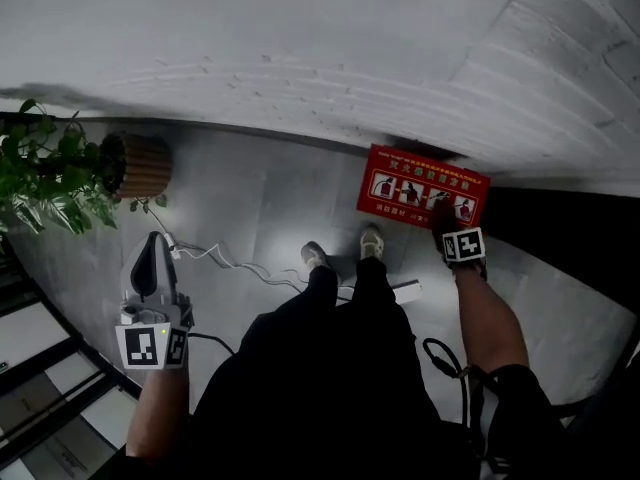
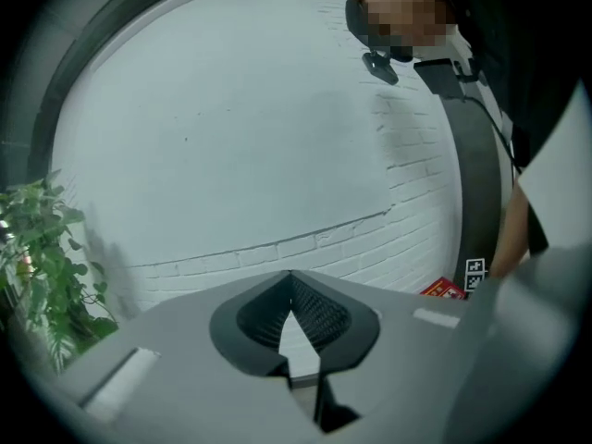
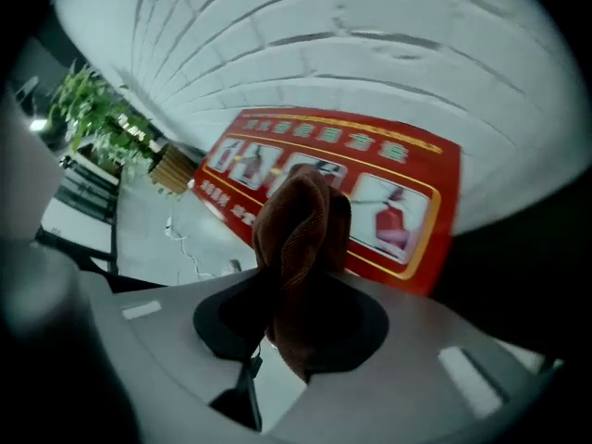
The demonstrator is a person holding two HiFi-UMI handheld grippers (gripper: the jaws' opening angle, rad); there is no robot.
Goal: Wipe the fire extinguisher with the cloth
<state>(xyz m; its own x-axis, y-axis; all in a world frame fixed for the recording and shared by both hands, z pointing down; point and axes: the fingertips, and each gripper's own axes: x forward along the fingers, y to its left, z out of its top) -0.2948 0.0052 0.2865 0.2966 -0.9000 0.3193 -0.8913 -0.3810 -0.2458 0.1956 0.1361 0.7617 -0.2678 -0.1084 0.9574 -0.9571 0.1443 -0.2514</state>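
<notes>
Right claw point(image 3: 294, 280) is pinching bunched brown cloth point(image 3: 296, 215) at frame center; left claw point(image 2: 291, 277) is sitting pressed together, empty. Risk: the loosely bunched cloth slipping out while rubbing.

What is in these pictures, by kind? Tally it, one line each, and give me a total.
Tools: 2 (left tool, right tool)
Brown cloth: 1, in the right tool
Red box with pictograms: 1
Potted plant: 1
White cable on the floor: 1
Total: 6
</notes>
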